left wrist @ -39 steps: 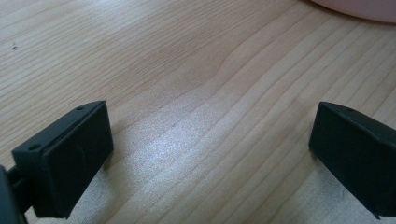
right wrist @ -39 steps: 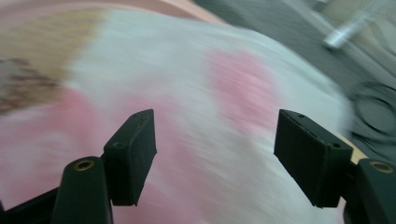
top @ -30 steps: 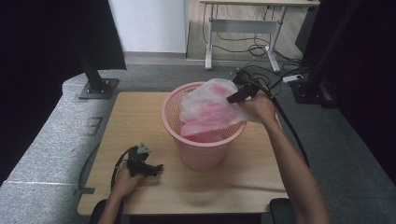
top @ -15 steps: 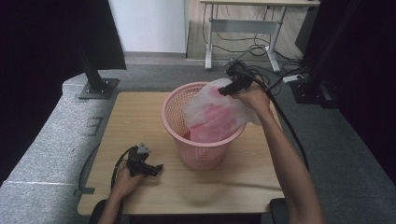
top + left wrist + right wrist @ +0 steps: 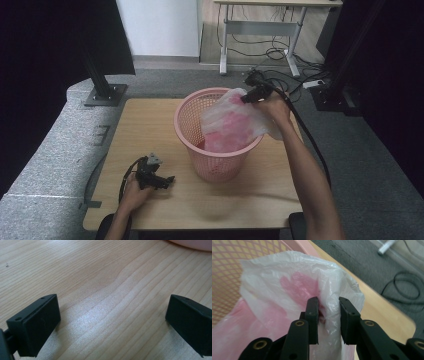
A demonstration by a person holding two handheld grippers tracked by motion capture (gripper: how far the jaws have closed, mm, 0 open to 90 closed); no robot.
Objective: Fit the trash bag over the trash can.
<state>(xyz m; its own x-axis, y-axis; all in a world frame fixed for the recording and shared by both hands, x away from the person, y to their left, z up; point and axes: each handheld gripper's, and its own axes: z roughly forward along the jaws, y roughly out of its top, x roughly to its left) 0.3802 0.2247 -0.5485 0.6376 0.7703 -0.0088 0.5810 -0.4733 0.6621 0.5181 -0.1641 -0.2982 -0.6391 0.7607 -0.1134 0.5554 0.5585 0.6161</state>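
Jaws of right gripper (image 5: 328, 315) just closing, pinching a fold of white plastic bag (image 5: 231, 122) draped over pink basket (image 5: 210, 165) rim, frame centre. Left gripper (image 5: 110, 322) wide open, empty, lower left. Thin film likely to slip free or tear.

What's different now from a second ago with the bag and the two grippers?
The right gripper has shifted along the far rim of the pink basket. Its jaws have just been closing, and a fold of the white plastic bag now sits between them; the bag is drawn further over the rim on that side. The left gripper stayed open, low over the wooden table, and the basket stayed put.
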